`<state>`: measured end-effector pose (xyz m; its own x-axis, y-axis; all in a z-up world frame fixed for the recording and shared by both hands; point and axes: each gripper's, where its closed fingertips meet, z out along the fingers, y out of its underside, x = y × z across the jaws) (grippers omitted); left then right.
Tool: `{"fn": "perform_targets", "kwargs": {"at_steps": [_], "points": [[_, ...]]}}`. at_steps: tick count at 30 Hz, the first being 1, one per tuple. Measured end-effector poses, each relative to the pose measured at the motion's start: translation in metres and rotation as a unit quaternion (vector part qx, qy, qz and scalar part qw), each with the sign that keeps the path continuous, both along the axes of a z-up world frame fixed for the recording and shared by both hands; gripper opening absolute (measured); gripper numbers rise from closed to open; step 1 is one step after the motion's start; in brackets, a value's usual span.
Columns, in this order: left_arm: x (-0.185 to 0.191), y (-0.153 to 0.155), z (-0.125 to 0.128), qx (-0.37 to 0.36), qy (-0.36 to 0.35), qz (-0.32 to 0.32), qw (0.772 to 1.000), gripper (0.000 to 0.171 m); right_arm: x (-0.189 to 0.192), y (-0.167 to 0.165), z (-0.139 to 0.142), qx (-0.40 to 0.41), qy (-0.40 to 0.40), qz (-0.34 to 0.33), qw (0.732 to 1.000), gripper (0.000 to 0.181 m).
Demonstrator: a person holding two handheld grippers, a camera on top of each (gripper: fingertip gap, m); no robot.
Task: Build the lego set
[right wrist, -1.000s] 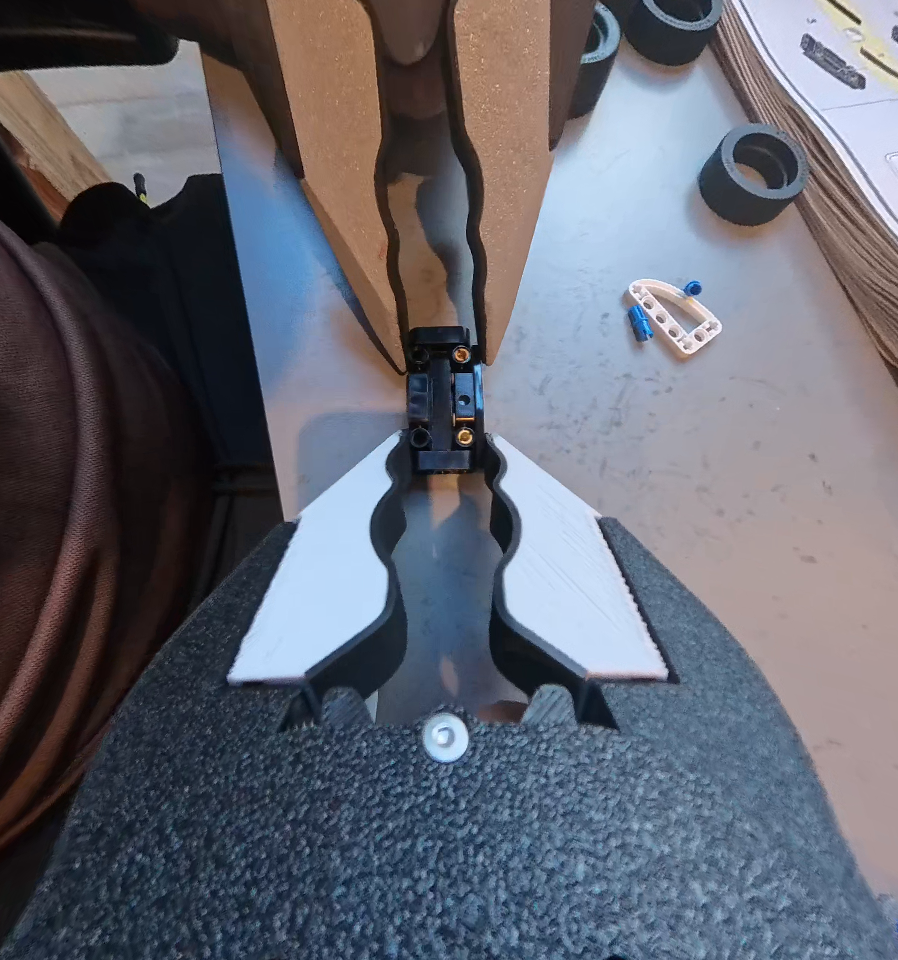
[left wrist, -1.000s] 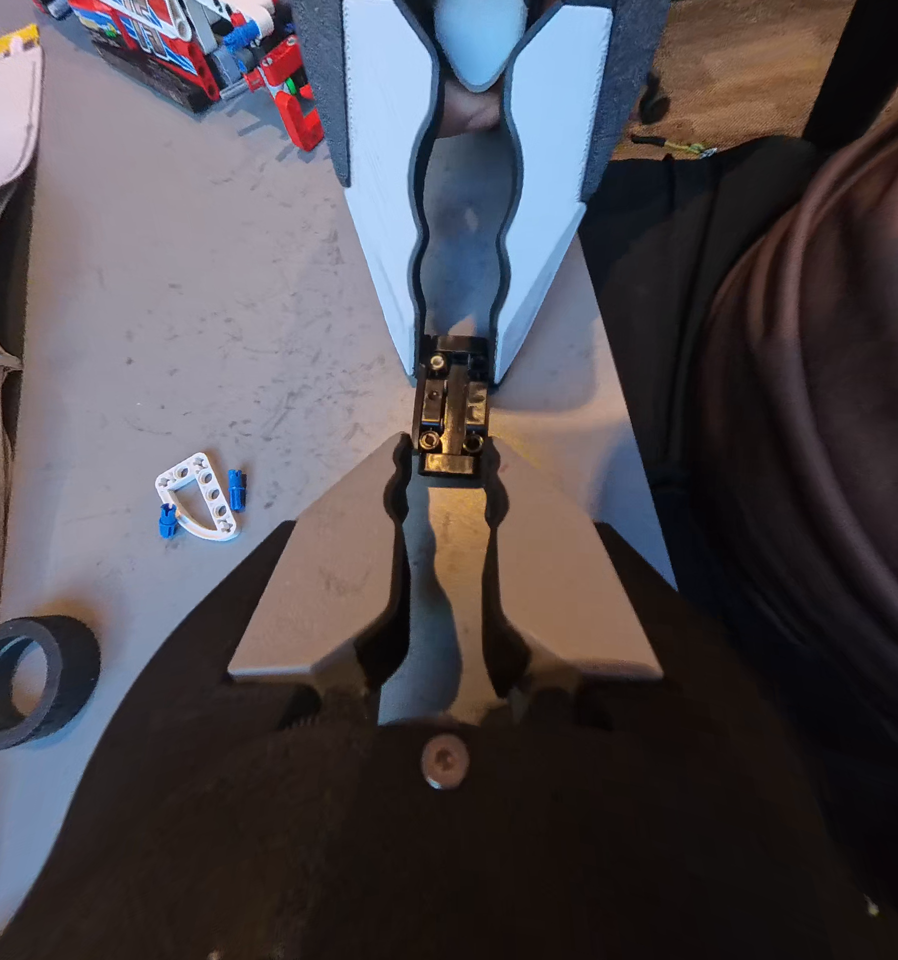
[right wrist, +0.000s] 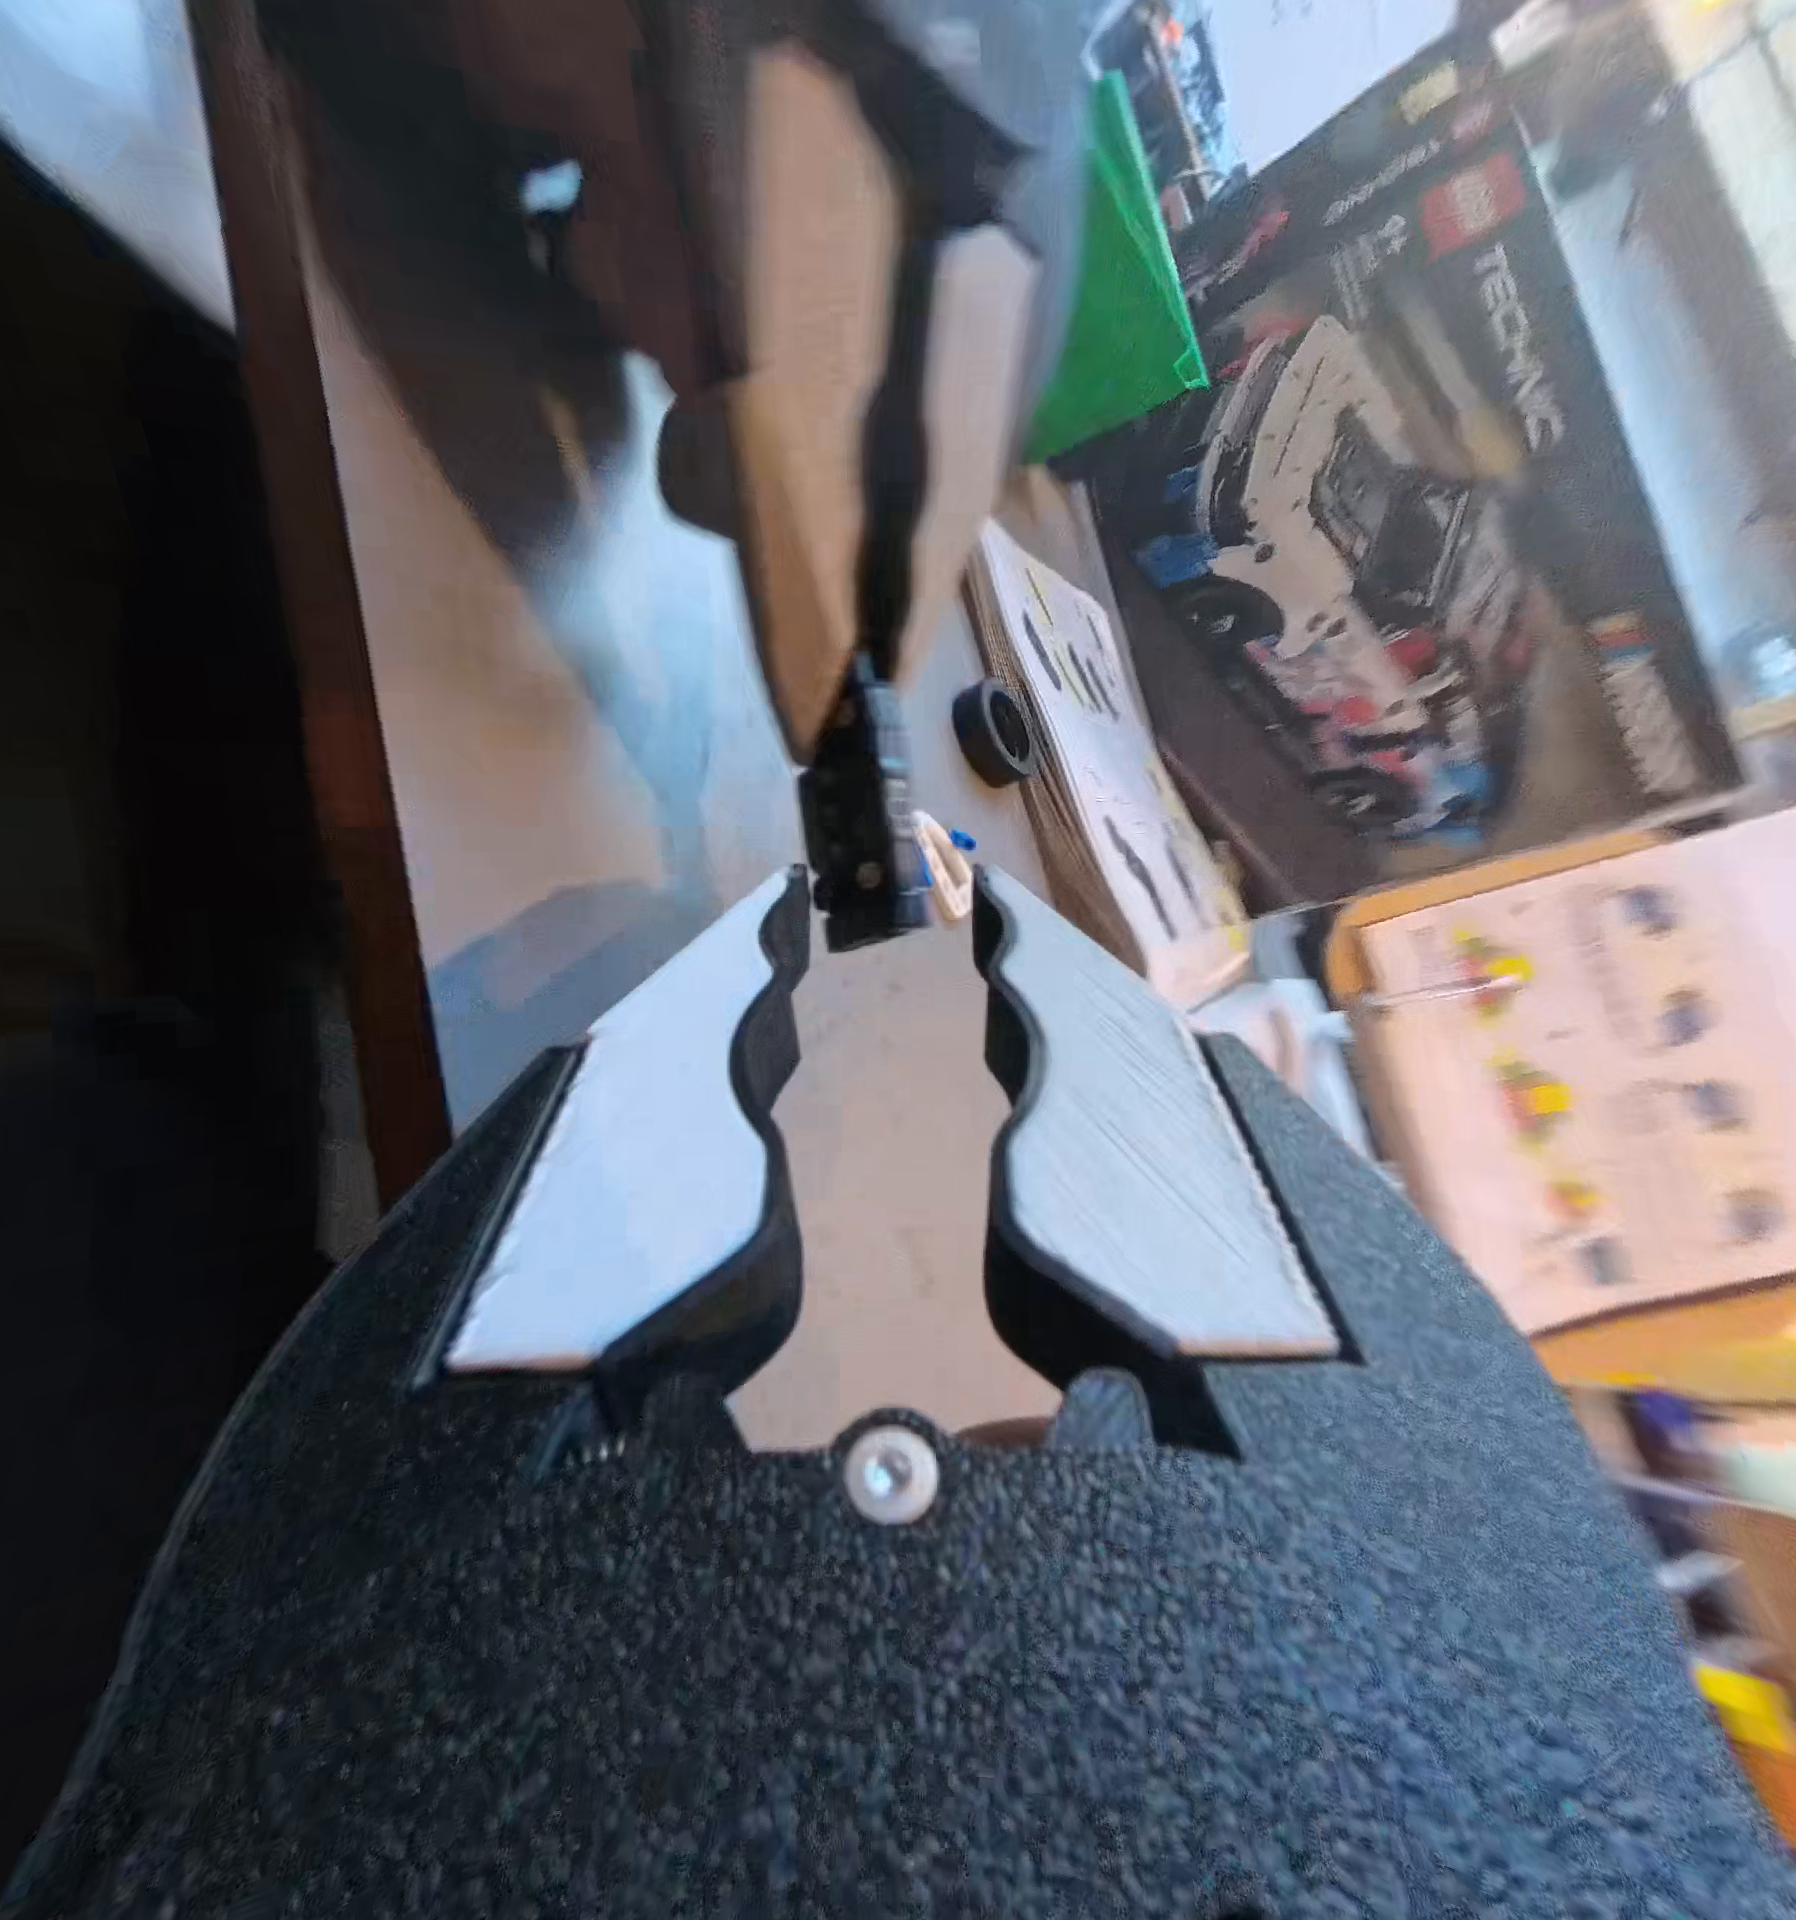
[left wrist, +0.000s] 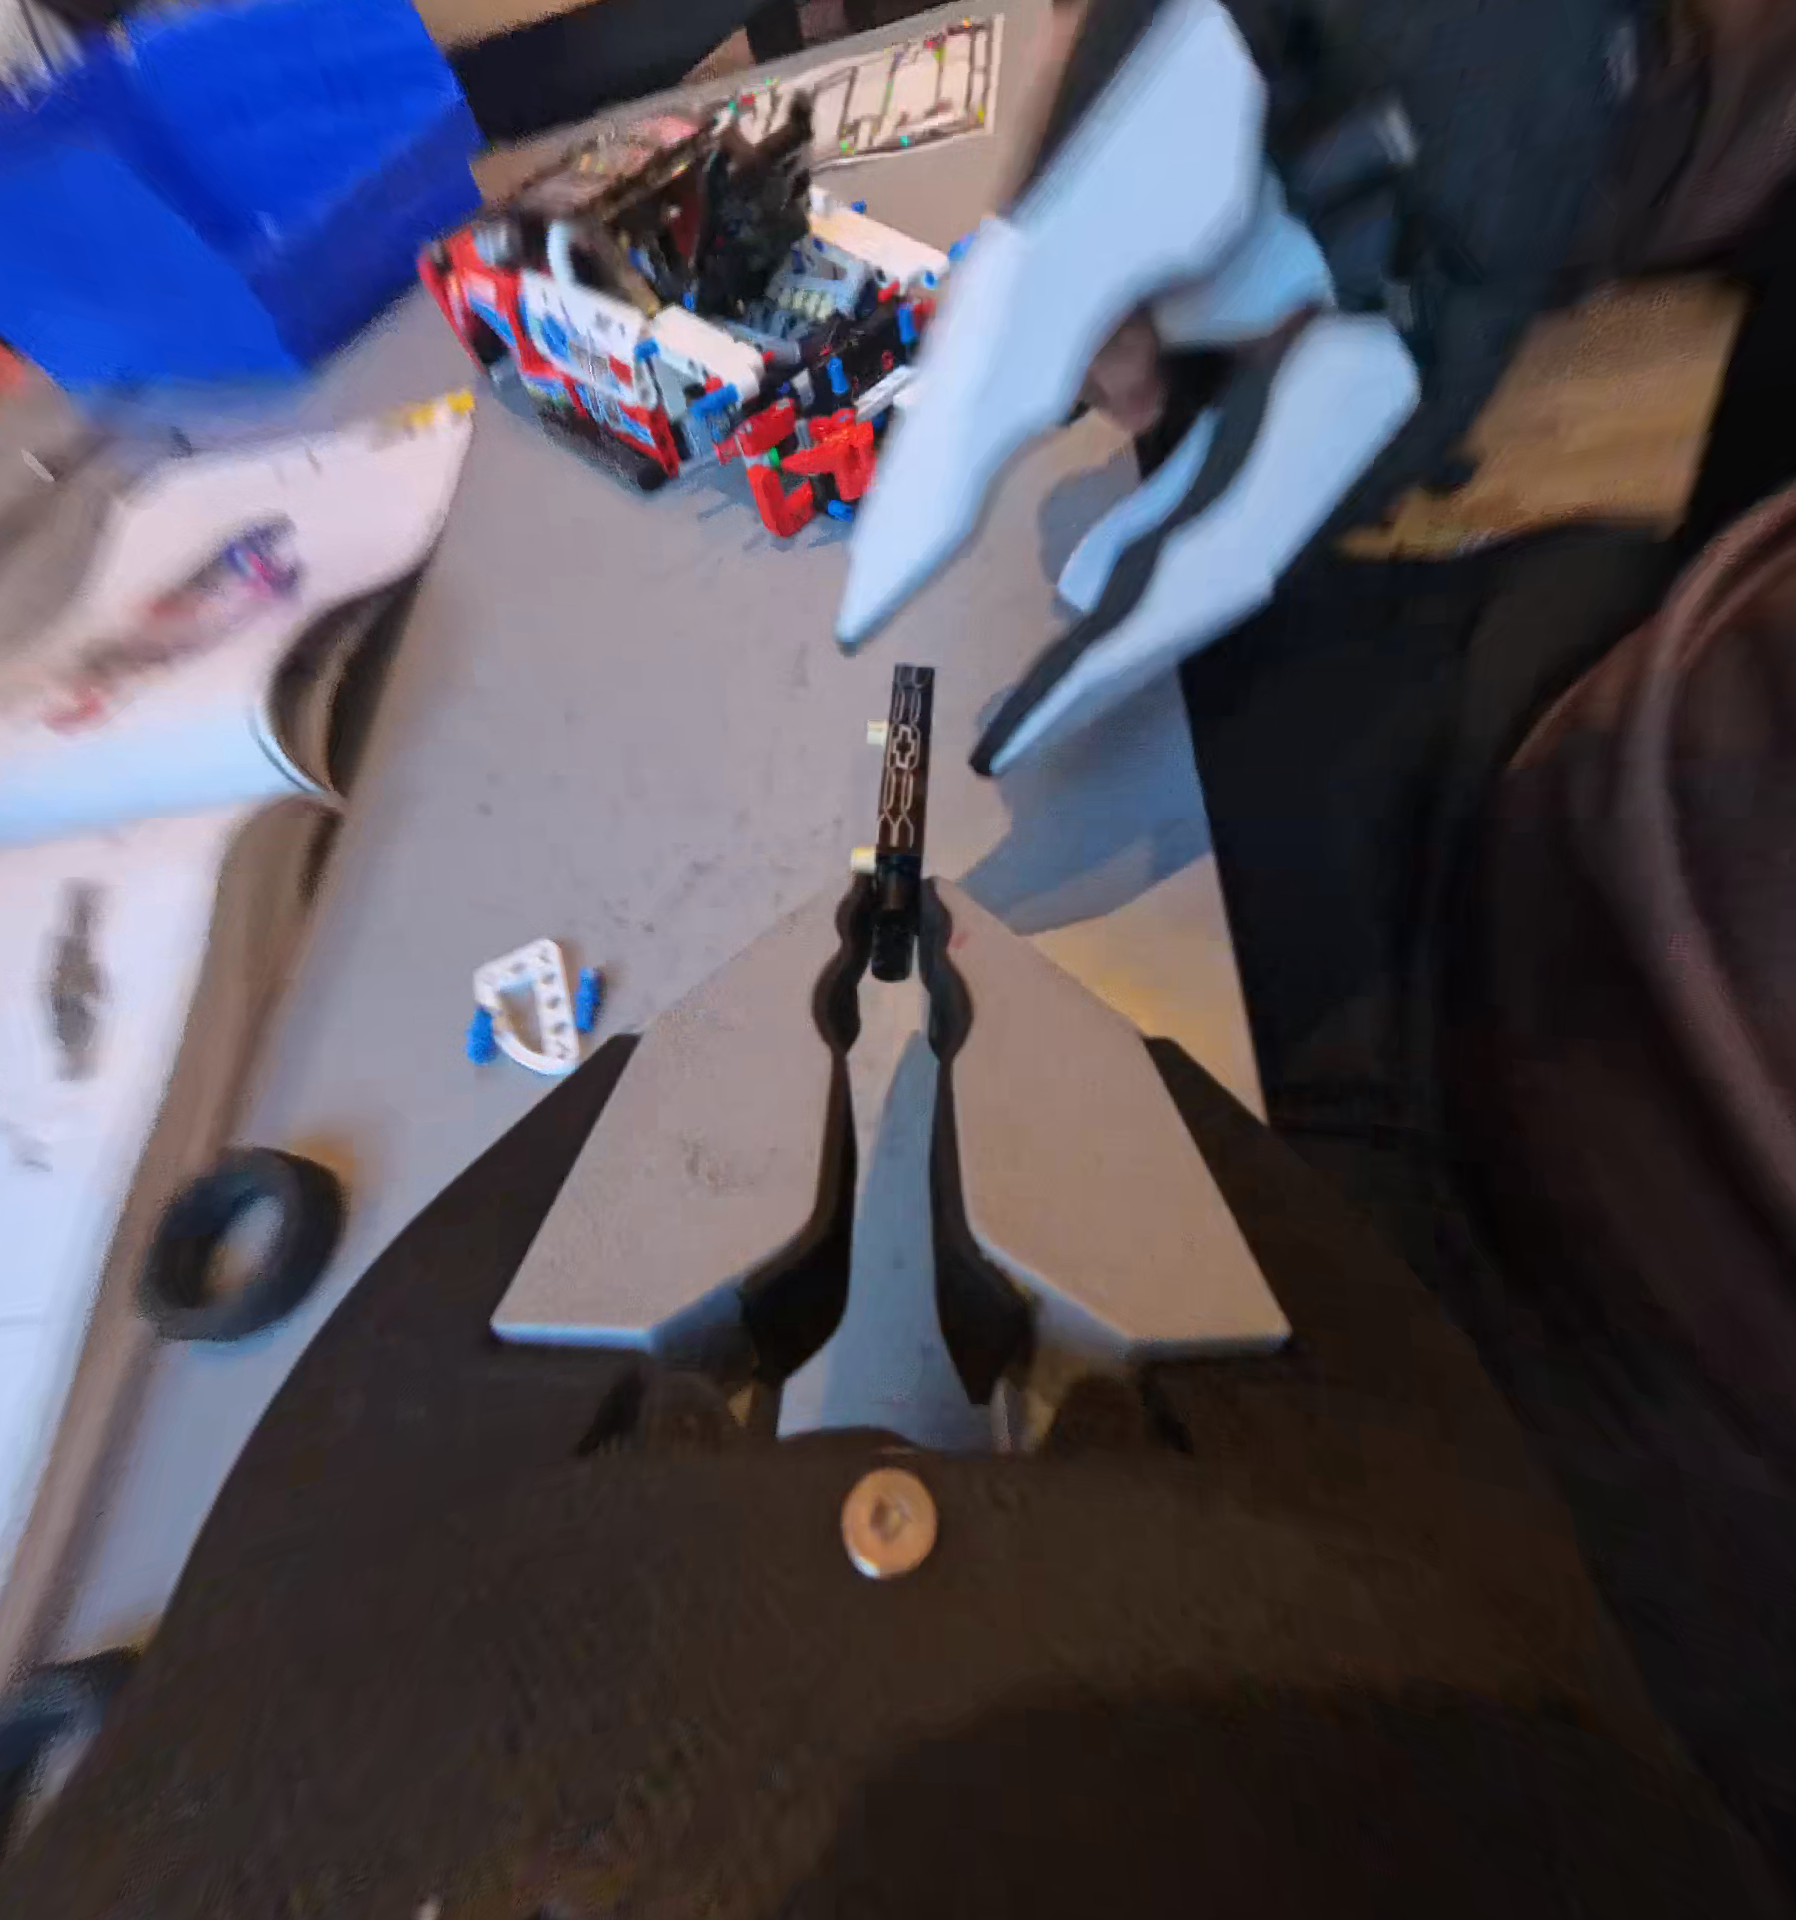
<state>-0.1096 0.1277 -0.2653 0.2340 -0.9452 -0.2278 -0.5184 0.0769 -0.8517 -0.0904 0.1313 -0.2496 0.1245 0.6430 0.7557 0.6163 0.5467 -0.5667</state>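
Note:
My left gripper (left wrist: 892,906) is shut on one end of a black lego assembly (left wrist: 904,769), which sticks out forward, edge-on, above the grey table (left wrist: 613,748). My right gripper (right wrist: 889,883) is open and empty, its tips just short of the assembly (right wrist: 858,821) and not touching it. In the left wrist view the right gripper (left wrist: 913,704) hovers open just beyond the assembly. In the right wrist view the left gripper (right wrist: 858,675) comes down from above, shut on the assembly's far end. Both views are blurred.
A red and white lego truck (left wrist: 686,353) stands at the back. A white curved piece with blue pins (left wrist: 530,1003), a black tyre (left wrist: 239,1242) and an instruction booklet (left wrist: 0,1039) lie left. A blue box (left wrist: 198,177) and a person's brown clothing (left wrist: 1652,935) flank the table. Less than 4 cm separates the two grippers' tips.
My right gripper has opened, let go of the black assembly and drawn back. My left gripper still holds it and has turned it edge-on. Both cameras have swung.

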Motion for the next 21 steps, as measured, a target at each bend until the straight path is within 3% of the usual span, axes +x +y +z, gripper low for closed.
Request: {"fn": "perform_targets", "kwargs": {"at_steps": [2, 6, 11, 17, 21], "points": [[-0.001, 0.001, -0.003, 0.077, 0.036, 0.004, 0.996, 0.005, 0.006, 0.003, 0.007, -0.088, 0.047, -0.002, 0.995, 0.032], [0.001, -0.001, -0.006, 0.083, 0.035, 0.001, 0.996, 0.005, 0.009, 0.001, -0.003, -0.207, 0.065, 0.012, 0.976, 0.025], [0.000, 0.001, -0.006, 0.081, 0.035, -0.002, 0.996, 0.005, 0.006, -0.004, -0.012, -0.211, 0.040, 0.026, 0.976, 0.015], [0.002, 0.002, -0.014, 0.020, 0.047, -0.005, 0.999, 0.005, 0.005, 0.000, -0.017, -0.216, 0.031, 0.018, 0.976, 0.006], [0.008, 0.002, 0.002, -0.018, -0.014, 0.003, 1.000, 0.005, 0.007, 0.007, -0.024, -0.248, 0.033, 0.001, 0.968, 0.000]]}}
